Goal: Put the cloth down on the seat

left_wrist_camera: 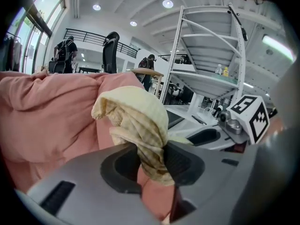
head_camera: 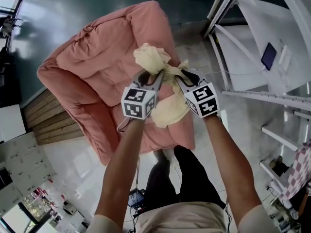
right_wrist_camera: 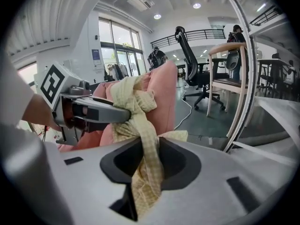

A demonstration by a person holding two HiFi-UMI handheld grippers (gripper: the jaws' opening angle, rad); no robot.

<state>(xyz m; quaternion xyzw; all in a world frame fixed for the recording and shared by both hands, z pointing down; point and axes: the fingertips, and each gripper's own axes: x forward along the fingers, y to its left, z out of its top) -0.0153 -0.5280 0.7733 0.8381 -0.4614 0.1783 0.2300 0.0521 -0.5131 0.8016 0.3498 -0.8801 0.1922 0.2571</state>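
At the left of the head view, a pink cushioned armchair (head_camera: 73,76) is filling the floor below the person, its seat (head_camera: 112,72) lying under and beyond the two outstretched forearms. The left gripper (head_camera: 148,76) is reaching out over that seat, and in its own view its jaws are clenching a bunched fold of a pale yellow checked cloth (head_camera: 171,108); a rounded hump of the fabric is bulging up past the jaws toward the pink cushions, while a narrow tail is hanging down through them. The cloth is being held in the air above the armchair, and whether any of it is touching the seat cannot be told. Its long axis is running from left to right, stretched as a short twisted band from one pair of jaws to the other; one loose end is pointing up and away to the left toward the chair's back, and a wider flap is drooping down between the two marker cubes toward the person. The right gripper (head_camera: 187,77) is sitting just beside the left one, and its jaws are likewise grasping the cloth, a checked strip running down between them in the right gripper view. Farther right, a white metal rack (head_camera: 252,95) is standing on the grey floor, well apart from the armchair.
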